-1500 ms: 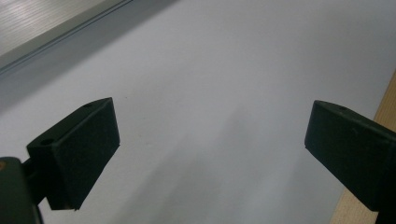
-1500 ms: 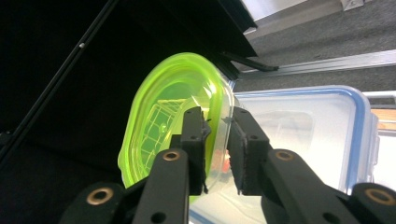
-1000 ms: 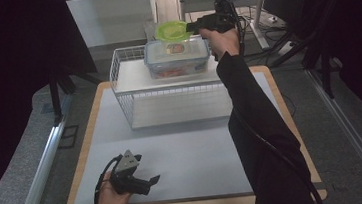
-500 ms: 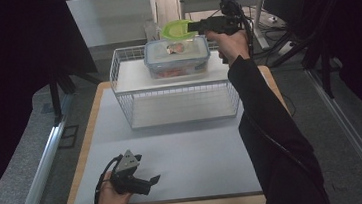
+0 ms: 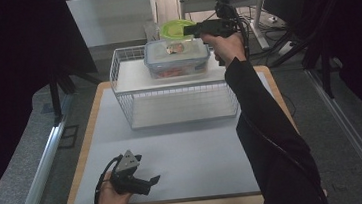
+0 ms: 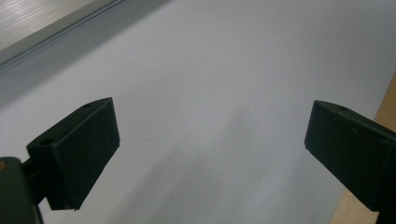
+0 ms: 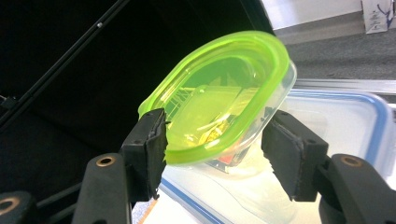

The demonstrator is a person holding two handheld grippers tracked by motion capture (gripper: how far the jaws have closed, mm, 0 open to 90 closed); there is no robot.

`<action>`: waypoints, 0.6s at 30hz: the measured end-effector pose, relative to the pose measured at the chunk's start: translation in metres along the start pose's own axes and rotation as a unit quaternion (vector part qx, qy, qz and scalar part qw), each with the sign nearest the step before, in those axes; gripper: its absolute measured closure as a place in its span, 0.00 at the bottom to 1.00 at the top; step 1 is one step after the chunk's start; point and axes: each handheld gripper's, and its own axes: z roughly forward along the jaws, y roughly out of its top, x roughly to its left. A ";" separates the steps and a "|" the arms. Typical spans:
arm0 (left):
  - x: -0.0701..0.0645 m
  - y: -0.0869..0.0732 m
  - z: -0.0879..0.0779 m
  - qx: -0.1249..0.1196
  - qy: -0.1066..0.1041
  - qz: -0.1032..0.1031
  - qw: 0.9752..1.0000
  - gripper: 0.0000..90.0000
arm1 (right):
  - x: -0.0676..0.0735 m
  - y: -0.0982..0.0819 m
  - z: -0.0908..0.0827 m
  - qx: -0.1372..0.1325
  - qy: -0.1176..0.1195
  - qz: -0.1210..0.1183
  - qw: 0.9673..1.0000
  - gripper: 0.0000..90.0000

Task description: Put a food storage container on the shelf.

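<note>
A small clear container with a lime-green lid (image 7: 219, 102) (image 5: 177, 28) hangs tilted between the jaws of my right gripper (image 7: 217, 140) (image 5: 189, 30). The left pad sits on the lid's rim and the right pad on the clear wall. These jaws have just been opening wider, and the container is still between them. Just below it is a larger clear box with a blue-rimmed lid (image 5: 177, 57) (image 7: 345, 121), which stands on top of a white wire rack (image 5: 179, 104). My left gripper (image 5: 151, 181) (image 6: 210, 154) rests low over the white mat at the front left, open and holding nothing.
The white mat (image 5: 189, 151) lies on a wooden board (image 5: 89, 136) between the rack and the front edge. Metal rails (image 5: 40, 171) run along both sides. Black stands and cables (image 5: 283, 42) crowd the far right behind the rack.
The right gripper and the green-lidded container have shifted only slightly above the blue-rimmed box. The left hand and its gripper have stayed where they were.
</note>
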 end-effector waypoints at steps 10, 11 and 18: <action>0.000 0.000 0.000 0.004 -0.001 0.002 1.000 0.03 | 0.001 -0.002 0.006 0.009 0.017 -0.001 1.000 0.42; 0.000 0.000 0.000 0.004 -0.001 0.002 1.000 0.03 | 0.001 -0.002 0.005 0.007 0.015 -0.002 1.000 0.41; 0.000 0.000 0.001 0.003 -0.001 0.002 1.000 0.03 | -0.005 -0.007 -0.010 0.005 0.015 -0.032 0.999 0.30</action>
